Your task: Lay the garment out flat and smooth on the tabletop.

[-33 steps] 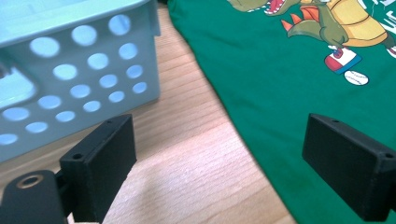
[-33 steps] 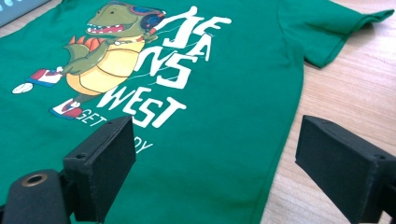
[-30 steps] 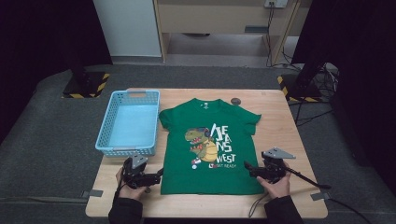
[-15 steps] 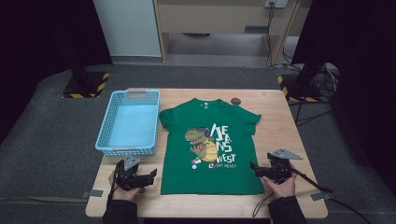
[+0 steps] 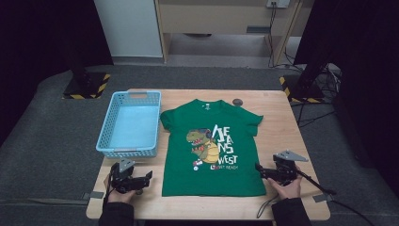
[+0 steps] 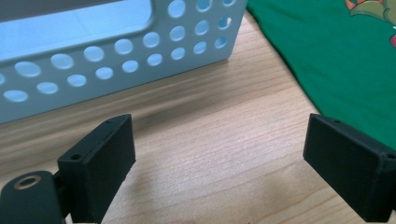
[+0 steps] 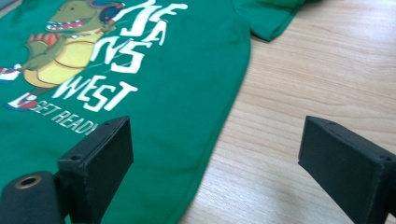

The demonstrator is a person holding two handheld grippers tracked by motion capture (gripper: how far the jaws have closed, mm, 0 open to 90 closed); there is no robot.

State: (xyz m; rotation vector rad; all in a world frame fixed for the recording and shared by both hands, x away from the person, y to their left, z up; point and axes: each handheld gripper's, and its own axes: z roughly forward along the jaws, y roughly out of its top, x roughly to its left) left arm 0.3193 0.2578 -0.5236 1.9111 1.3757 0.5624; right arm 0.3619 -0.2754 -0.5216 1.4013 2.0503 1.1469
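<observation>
A person is sitting at a wooden table [image 5: 277, 136], holding a gripper in each hand. At the far left, a light blue basket [image 5: 129, 123] is standing on the table. Just in front of it, the left gripper [image 5: 147, 176] is resting low over bare wood with its jaws spread wide, grasping nothing. A green dinosaur T-shirt [image 5: 211, 146] is lying flat in the middle, just beside the basket. The right gripper [image 5: 259, 168] is hovering at the shirt's right edge, jaws released wide, straddling the hem.

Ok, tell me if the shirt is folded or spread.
Spread. The shirt lies flat on the table, both sleeves out, print fully showing.
</observation>
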